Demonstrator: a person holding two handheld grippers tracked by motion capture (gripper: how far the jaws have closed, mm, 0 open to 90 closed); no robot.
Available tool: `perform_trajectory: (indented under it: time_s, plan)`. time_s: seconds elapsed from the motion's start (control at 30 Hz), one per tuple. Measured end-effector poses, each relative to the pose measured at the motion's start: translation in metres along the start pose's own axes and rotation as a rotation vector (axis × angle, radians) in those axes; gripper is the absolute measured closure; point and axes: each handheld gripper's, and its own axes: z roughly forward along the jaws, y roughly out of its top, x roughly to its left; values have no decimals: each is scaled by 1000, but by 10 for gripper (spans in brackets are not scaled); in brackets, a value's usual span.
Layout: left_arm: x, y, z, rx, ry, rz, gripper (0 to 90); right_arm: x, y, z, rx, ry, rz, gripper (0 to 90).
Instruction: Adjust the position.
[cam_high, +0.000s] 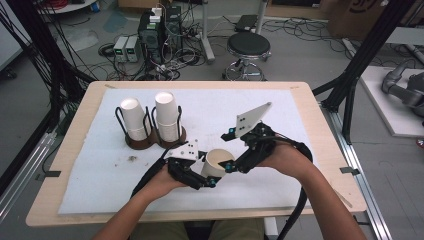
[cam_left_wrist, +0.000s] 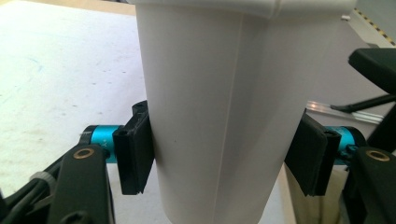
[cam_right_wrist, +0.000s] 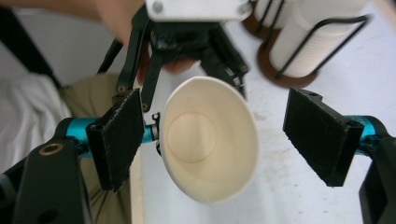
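Left tongs (cam_high: 212, 181) are clamped on a white paper cup (cam_high: 216, 162), both pads (cam_left_wrist: 134, 156) pressed against its sides, holding it above the white cloth (cam_high: 100, 175) near the front edge of the bench (cam_high: 70, 130), with its open mouth turned toward the right tongs (cam_high: 228, 150). The right tongs stand spread wide just beside the cup's rim (nothing in their grip), with their pads (cam_right_wrist: 322, 135) clear of it on either side. Two black wire cup holders (cam_high: 150, 131) with upturned stacks of white cups (cam_high: 167, 115) sit farther back on the cloth, well apart from the held cup.
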Motion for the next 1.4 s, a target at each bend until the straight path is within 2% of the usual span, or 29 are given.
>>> perform_trajectory:
  time_s: [0.07,0.13,0.2,0.27,0.37,0.43,0.47,0.5,0.53,0.6,0.63,0.67,0.7,0.83,0.93,1.1,1.23,1.4]
  plan:
    - [1,-3,0,-14,8,-8,328,0,-2,-3,-16,-13,7,215]
    - [2,-9,-1,-45,48,-13,322,-1,-13,-11,-69,-50,41,215]
    - [4,-14,-2,-72,71,-29,313,-3,-32,-20,-148,-105,111,215]
    - [6,-19,-5,-103,106,-45,313,-3,-38,-22,-166,-122,127,214]
    - [9,-26,-8,-145,144,-70,310,-2,-68,-26,-237,-191,213,215]
    - [9,-31,-10,-166,165,-77,310,-2,-84,-27,-259,-229,252,215]
    - [9,-33,-12,-178,178,-78,309,-1,-102,-27,-278,-270,307,215]
    - [9,-35,-13,-188,185,-79,309,-1,-102,-27,-278,-270,307,215]
    - [9,-37,-14,-203,193,-81,309,1,-121,-26,-299,-307,359,216]
    - [8,-40,-16,-222,206,-73,310,1,-128,-26,-301,-324,374,216]
    - [8,-42,-17,-230,206,-73,310,0,-139,-25,-302,-349,401,216]
    - [8,-43,-19,-239,212,-71,310,1,-155,-24,-298,-399,437,216]
    - [8,-44,-20,-248,219,-67,310,1,-155,-24,-298,-399,437,216]
    - [6,-45,-24,-250,244,-35,310,3,-175,-23,-282,-491,452,217]
    - [5,-45,-26,-271,252,-36,311,6,-184,-23,-299,-527,450,217]
    - [5,-44,-30,-312,251,-46,311,8,-191,-22,-343,-542,459,217]
    - [7,-44,-32,-323,254,-48,311,8,-193,-19,-340,-543,473,218]
    - [5,-43,-33,-358,261,-55,310,10,-192,-20,-343,-544,458,218]
